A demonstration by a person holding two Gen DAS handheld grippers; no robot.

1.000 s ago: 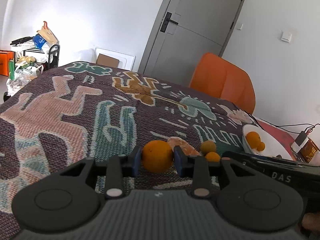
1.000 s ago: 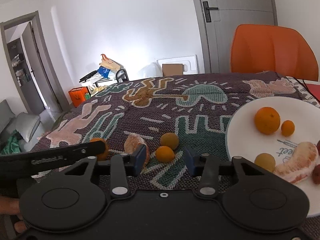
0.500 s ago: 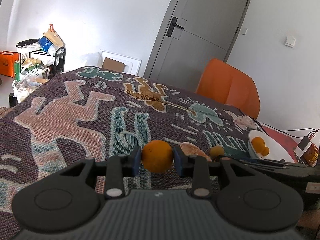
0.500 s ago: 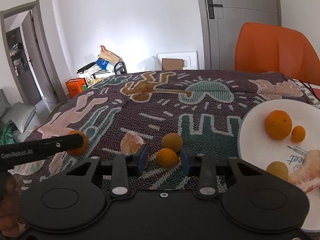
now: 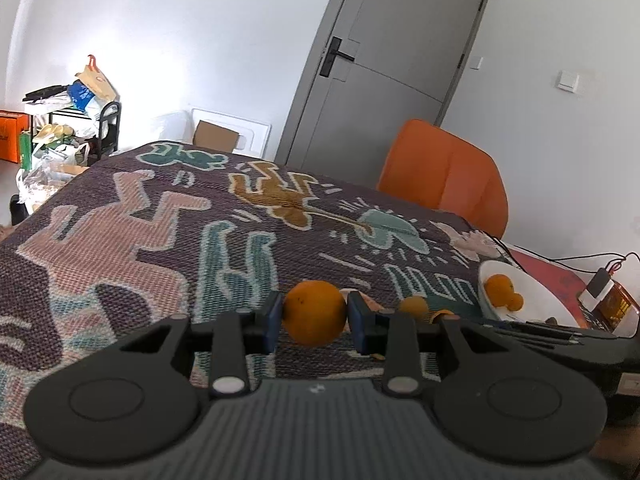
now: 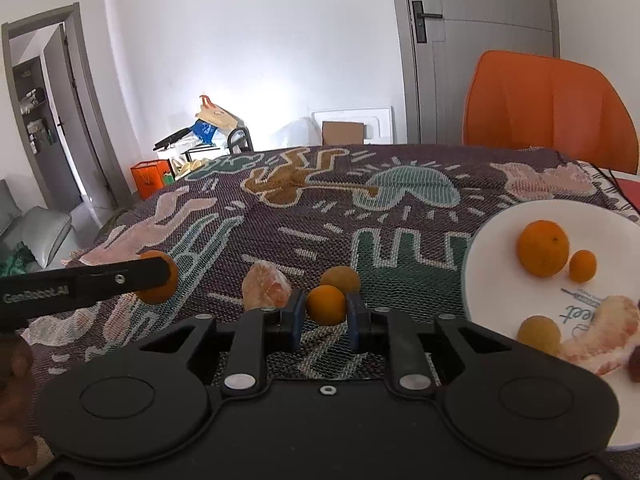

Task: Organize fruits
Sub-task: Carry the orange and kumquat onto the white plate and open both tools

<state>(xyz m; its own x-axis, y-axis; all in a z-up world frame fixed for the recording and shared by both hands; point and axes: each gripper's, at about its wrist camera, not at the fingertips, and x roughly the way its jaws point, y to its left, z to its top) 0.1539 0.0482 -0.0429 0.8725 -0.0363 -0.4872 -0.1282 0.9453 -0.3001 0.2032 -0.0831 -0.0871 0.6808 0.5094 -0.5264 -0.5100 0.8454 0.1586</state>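
My left gripper is shut on an orange and holds it above the patterned cloth; it also shows at the left of the right wrist view. My right gripper is shut on a small orange low over the cloth. A yellowish round fruit lies just behind it and a peeled pomelo piece to its left. The white plate at the right holds an orange, a small orange, a yellowish fruit and a pomelo segment.
An orange chair stands behind the table's far right side. A grey door is behind it. Cables and a small device lie at the right past the plate. A cluttered rack stands far left.
My right gripper has closed from open onto the small orange. My left gripper has risen with its orange.
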